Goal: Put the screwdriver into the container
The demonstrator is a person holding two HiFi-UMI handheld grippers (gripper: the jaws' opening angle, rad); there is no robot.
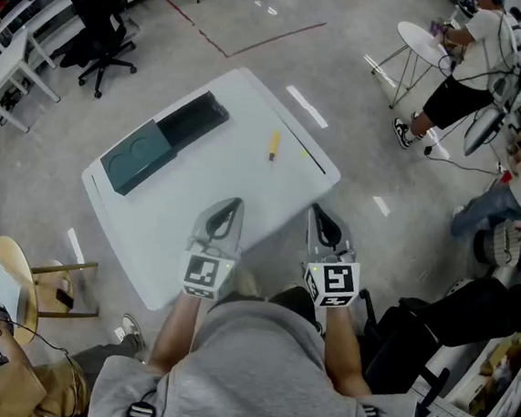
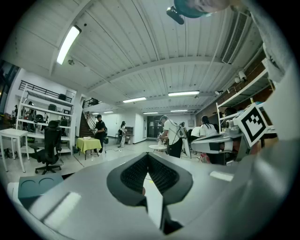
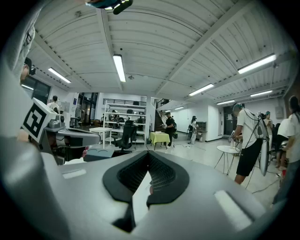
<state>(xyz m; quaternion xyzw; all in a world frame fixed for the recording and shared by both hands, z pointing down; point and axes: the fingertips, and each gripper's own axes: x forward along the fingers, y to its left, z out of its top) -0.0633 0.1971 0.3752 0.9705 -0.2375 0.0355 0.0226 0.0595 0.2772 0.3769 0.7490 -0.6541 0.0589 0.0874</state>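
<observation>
A yellow-handled screwdriver point(image 1: 273, 146) lies on the white table point(image 1: 193, 242), towards its far right side. The container point(image 1: 161, 143), a dark teal box with a black part at its far end, sits at the table's far left and also shows low at the left of the left gripper view point(image 2: 33, 183). My left gripper point(image 1: 233, 204) hovers over the near middle of the table, well short of the screwdriver. My right gripper point(image 1: 321, 214) is at the table's near right edge. Both are shut with nothing between the jaws, tips meeting in the left gripper view point(image 2: 148, 157) and the right gripper view point(image 3: 149, 157).
A black office chair point(image 1: 104, 27) and a white desk point(image 1: 17, 70) stand beyond the table on the left. A wooden stool point(image 1: 15, 280) is at the near left. A person stands by a small round table point(image 1: 423, 40) at the far right.
</observation>
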